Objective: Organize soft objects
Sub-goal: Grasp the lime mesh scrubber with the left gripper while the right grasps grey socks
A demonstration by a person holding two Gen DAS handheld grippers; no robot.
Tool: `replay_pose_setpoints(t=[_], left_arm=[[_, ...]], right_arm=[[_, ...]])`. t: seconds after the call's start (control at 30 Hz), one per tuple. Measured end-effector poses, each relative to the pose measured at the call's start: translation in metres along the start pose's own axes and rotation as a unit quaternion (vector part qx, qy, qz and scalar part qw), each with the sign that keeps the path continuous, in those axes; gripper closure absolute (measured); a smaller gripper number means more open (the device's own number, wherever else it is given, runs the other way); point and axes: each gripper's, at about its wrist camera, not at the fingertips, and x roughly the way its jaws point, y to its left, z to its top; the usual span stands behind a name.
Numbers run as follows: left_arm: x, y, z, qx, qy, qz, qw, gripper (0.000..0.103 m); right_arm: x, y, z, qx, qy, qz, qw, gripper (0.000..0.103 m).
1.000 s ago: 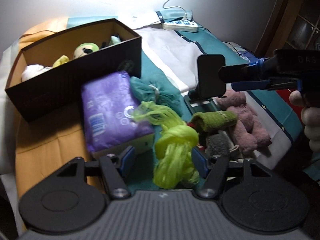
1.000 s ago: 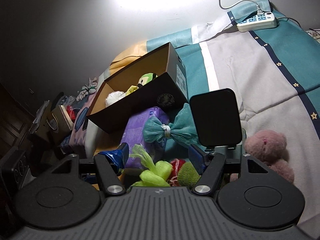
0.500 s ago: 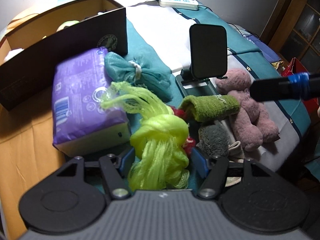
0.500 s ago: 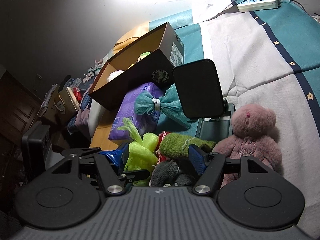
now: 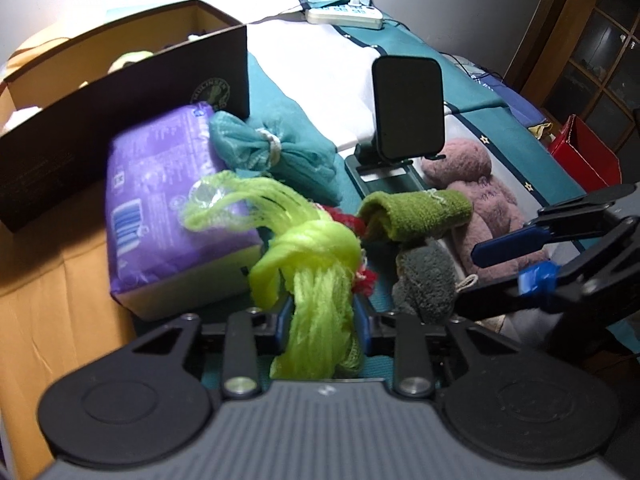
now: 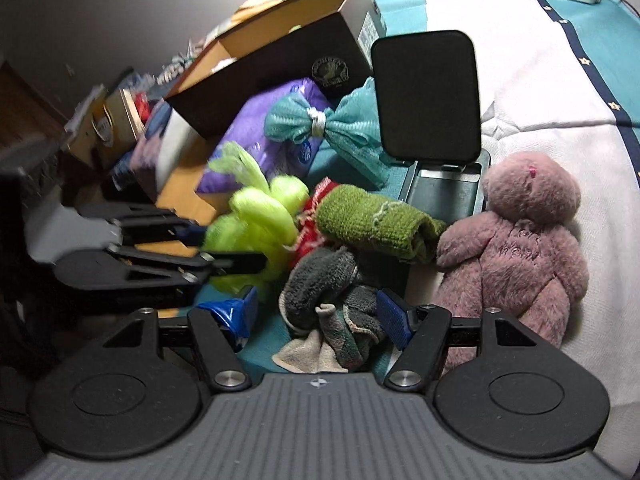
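We count two mesh poufs, lime (image 5: 316, 264) and teal (image 5: 272, 152); one pink bear (image 6: 516, 236); two cloths, green (image 6: 376, 220) and grey (image 6: 324, 280); one box (image 5: 120, 120); one purple pack (image 5: 168, 200).

The left wrist view looks steeply down along its own fingers from close above the lime mesh bundle (image 5: 316, 280), facing the dark cardboard box (image 5: 120, 128) and the power strip (image 5: 344, 16) far beyond. The right wrist view sits just as low over the grey cloth (image 6: 324, 284), angled toward the same box. Both share the phone stand (image 5: 408, 112), the pink teddy bear (image 6: 516, 240) and the green rolled towel (image 6: 372, 220).
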Motion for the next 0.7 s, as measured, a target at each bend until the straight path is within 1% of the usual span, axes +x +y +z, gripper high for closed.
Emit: replay_pose_setpoints(t=[0.07, 0.13, 0.2, 0.3, 0.4, 0.47, 0.53, 0.63, 0.7], left_arm=[[-0.008, 0.004, -0.001, 0.001, -0.006, -0.005, 1.0, 0.073], [-0.017, 0.008, -0.004, 0.006, -0.012, -0.015, 0.9998, 0.073], [-0.027, 0.014, -0.004, 0.007, -0.018, -0.025, 0.9995, 0.073], [-0.038, 0.021, -0.004, 0.009, -0.03, -0.023, 0.9992, 0.073], [-0.049, 0.03, -0.001, 0.004, -0.044, -0.024, 0.9987, 0.073], [-0.053, 0.035, 0.002, 0.0, -0.051, -0.025, 0.9984, 0.073], [-0.056, 0.041, 0.005, 0.001, -0.056, -0.026, 0.9981, 0.073], [-0.058, 0.048, 0.008, 0.004, -0.059, -0.03, 0.9978, 0.073], [-0.06, 0.052, 0.01, 0.005, -0.062, -0.035, 0.9974, 0.073]], right_arm=[[0.008, 0.005, -0.002, -0.015, 0.008, -0.025, 1.0, 0.051], [0.016, 0.007, -0.003, -0.018, 0.016, -0.04, 0.999, 0.051], [0.023, 0.009, -0.004, -0.011, 0.024, -0.049, 0.998, 0.051], [0.031, 0.01, -0.004, -0.004, 0.033, -0.059, 0.998, 0.051], [0.032, 0.01, -0.006, 0.005, 0.036, -0.069, 0.997, 0.058], [0.029, 0.012, -0.007, 0.006, 0.031, -0.073, 0.997, 0.066], [0.028, 0.013, -0.006, 0.011, 0.03, -0.076, 0.997, 0.07], [0.02, 0.019, -0.007, 0.01, 0.03, -0.08, 0.996, 0.073], [0.011, 0.022, -0.006, 0.012, 0.033, -0.071, 0.997, 0.073]])
